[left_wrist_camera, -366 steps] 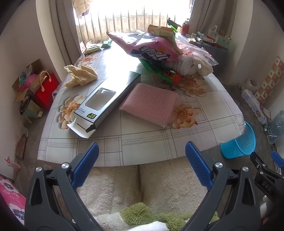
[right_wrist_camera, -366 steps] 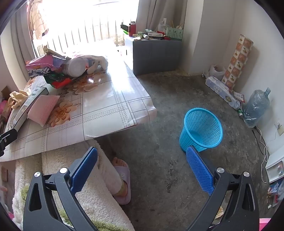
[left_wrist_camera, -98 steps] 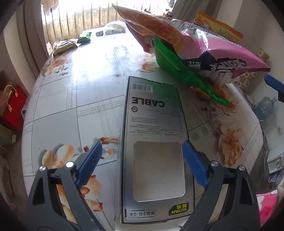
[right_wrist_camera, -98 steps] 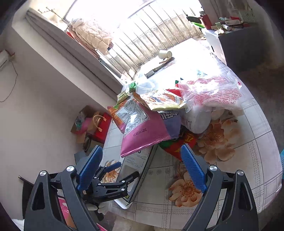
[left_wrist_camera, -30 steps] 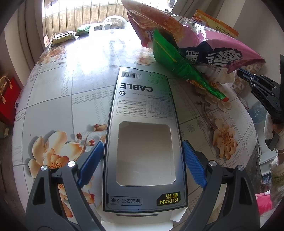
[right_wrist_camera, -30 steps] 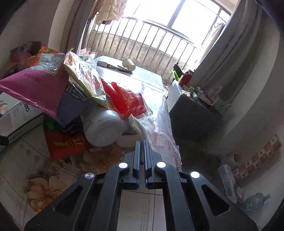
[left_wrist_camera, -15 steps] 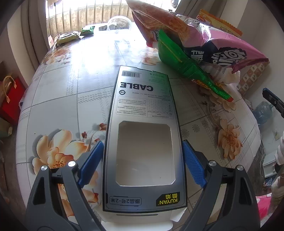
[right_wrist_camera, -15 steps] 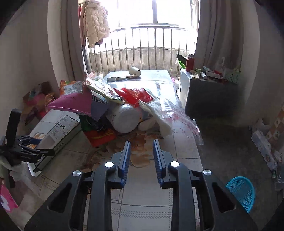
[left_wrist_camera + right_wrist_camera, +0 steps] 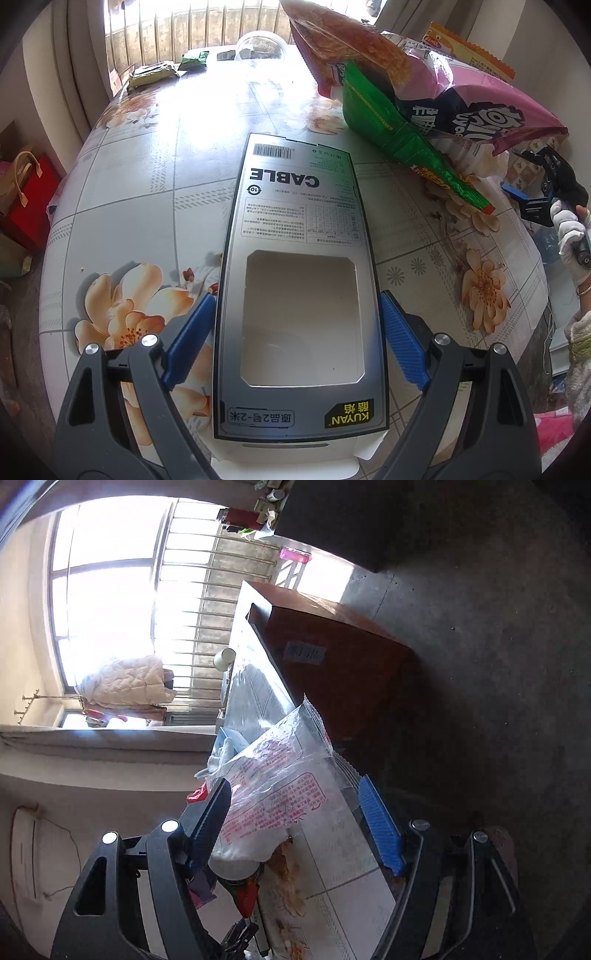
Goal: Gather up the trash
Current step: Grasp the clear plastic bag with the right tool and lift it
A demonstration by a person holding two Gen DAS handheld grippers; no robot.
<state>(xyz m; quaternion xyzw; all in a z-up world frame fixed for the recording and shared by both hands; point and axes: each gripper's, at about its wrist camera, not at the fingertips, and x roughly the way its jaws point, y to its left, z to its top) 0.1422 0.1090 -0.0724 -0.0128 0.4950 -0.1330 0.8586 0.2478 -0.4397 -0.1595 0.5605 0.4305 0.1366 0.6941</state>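
Observation:
A grey cable box (image 9: 299, 206) with a cut-out window lies lengthwise on the flowered table (image 9: 129, 206). My left gripper (image 9: 297, 321) straddles its near end with its jaws wide and a blue pad close beside each long edge. A pile of snack bags lies behind the box, with a pink bag (image 9: 480, 110) and a green bag (image 9: 388, 129). My right gripper (image 9: 295, 819) is rolled onto its side at the table's edge. Its jaws are opening, and a clear plastic bag with red print (image 9: 280, 775) lies between the fingers, not pinched. A gloved hand holds the right gripper (image 9: 521, 173).
A white jar (image 9: 232, 864) lies under the clear bag. Far down the table are a clear dome lid (image 9: 258, 44), green packets (image 9: 155, 72) and a paper cup (image 9: 223, 659). A red bag (image 9: 33, 195) stands on the floor to the left. Bare concrete floor (image 9: 498, 664) lies beside the table.
My right gripper has swung down to the table's edge, rolled onto its side and gone from shut to open around the clear bag. My left gripper has stayed over the cable box.

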